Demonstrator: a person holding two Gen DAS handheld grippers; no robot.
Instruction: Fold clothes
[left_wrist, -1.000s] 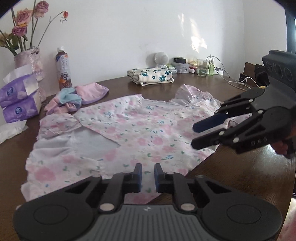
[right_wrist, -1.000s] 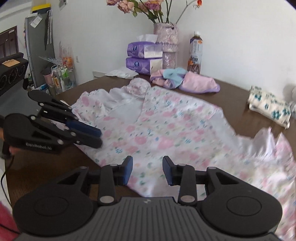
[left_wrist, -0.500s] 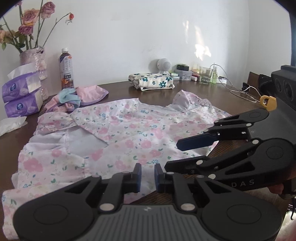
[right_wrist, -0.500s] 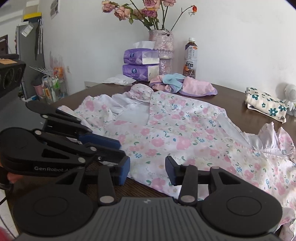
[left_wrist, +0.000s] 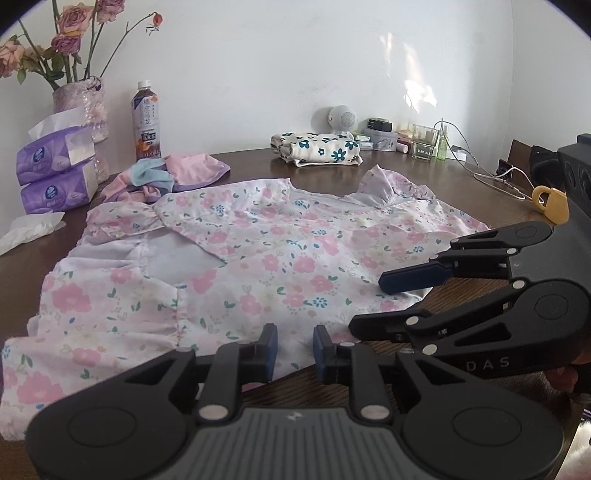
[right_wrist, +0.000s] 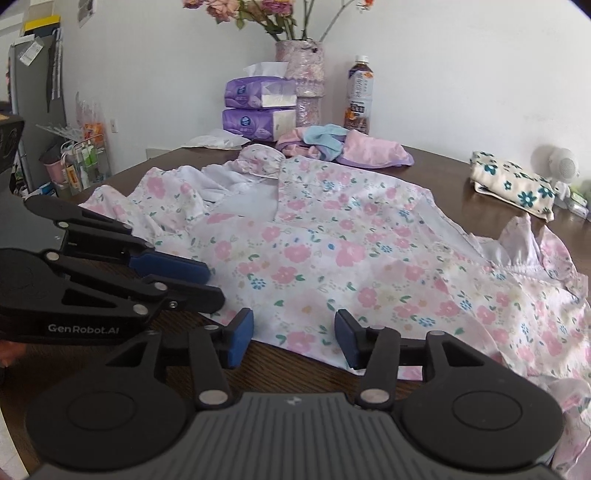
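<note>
Jaws gaping on both the left gripper (left_wrist: 291, 349) and right gripper (right_wrist: 293, 341) are nearing the floral dress (left_wrist: 258, 266); shallow bites risk slipping off its near hem.

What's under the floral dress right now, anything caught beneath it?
The floral dress lies spread on the brown wooden table, which shows around its edges. Nothing visibly pokes out, but the cloth hides whatever is beneath its middle.
</note>
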